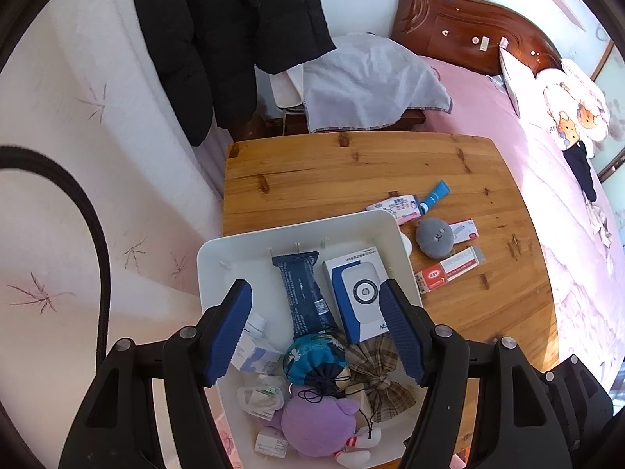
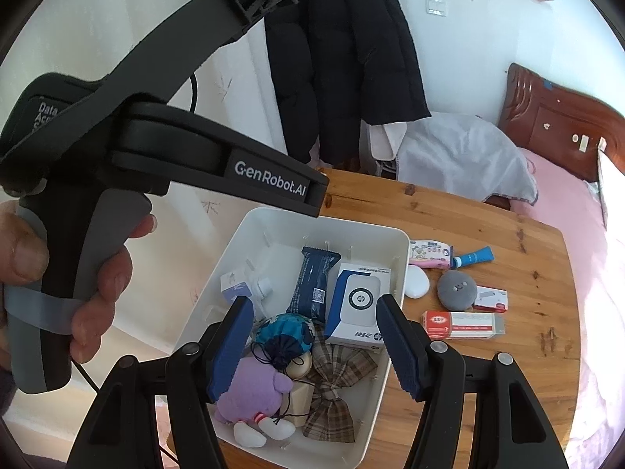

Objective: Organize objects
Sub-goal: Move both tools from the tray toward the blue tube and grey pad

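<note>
White plastic forms the bin (image 1: 218, 269), which sits at the lower centre of both views on the near left corner of the wooden surface (image 1: 351, 172). Inside it lie a dark blue packet (image 1: 302, 293), a blue-and-white box (image 1: 357, 293), a teal pouch (image 1: 312, 355), a plaid bow (image 1: 377, 375), a purple plush (image 1: 312, 422) and some small white packs. Right of the bin, on the surface, are a grey plush (image 1: 433, 236), a red-and-white box (image 1: 449, 267), a smaller red-and-white box (image 1: 465, 230), a blue tube (image 1: 435, 193), a pink pack (image 1: 396, 207) and, in the right wrist view, a white pebble-shaped thing (image 2: 416, 281). The left tool (image 1: 314, 336) hangs above the bin, spread, nothing between its blue pads. The right tool (image 2: 312, 348) also hangs above the bin, spread and empty. At the left of the right wrist view a hand (image 2: 97, 273) grips the left tool's handle. A pink bed (image 1: 527, 148) fills the right side; a black coat (image 1: 226, 39) hangs at the top.
</note>
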Demonstrator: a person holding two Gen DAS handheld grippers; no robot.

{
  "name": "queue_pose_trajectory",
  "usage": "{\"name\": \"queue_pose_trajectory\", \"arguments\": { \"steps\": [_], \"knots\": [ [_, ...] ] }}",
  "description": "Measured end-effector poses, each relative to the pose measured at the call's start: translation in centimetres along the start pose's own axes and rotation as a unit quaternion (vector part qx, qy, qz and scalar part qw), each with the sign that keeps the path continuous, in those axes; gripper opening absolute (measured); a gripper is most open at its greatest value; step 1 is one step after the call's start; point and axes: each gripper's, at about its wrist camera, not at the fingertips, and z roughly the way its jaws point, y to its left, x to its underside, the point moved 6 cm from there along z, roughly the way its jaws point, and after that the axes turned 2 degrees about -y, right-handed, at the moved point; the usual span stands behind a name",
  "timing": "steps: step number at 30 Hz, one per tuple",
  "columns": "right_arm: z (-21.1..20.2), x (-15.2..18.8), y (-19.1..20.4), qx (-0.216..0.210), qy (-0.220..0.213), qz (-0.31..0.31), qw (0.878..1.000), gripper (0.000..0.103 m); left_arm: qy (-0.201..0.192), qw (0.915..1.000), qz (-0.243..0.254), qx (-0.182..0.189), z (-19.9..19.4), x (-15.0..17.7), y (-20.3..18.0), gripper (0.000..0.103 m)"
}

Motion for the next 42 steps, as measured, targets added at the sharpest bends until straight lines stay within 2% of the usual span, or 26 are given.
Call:
{"name": "queue_pose_trajectory", "arguments": {
  "steps": [1, 9, 28, 42],
  "knots": [
    [-0.2, 0.0, -0.2, 0.000, -0.003, 0.002, 1.000, 0.066, 0.003, 0.9992, 0.037, 0.013, -0.1, 0.0, -0.4, 0.072],
    [-1.9, 0.3, -2.4, 0.001, -0.022, 0.021, 1.000, 0.066, -0.003, 0.9970, 0.076, 0.014, -0.9, -0.4, -3.9, 0.072],
    [-4.8, 2.8, -12.5, 0.033, -0.055, 0.090, 0.994, 0.067, -0.005, 0.9861, 0.156, 0.056, -0.4, -1.1, -15.6, 0.072],
    [-4.5, 4.5, -19.5, 0.042, -0.050, 0.127, 0.990, 0.067, 0.011, 0.9777, 0.199, 0.065, 1.9, -1.4, -21.9, 0.072]
  ]
}}
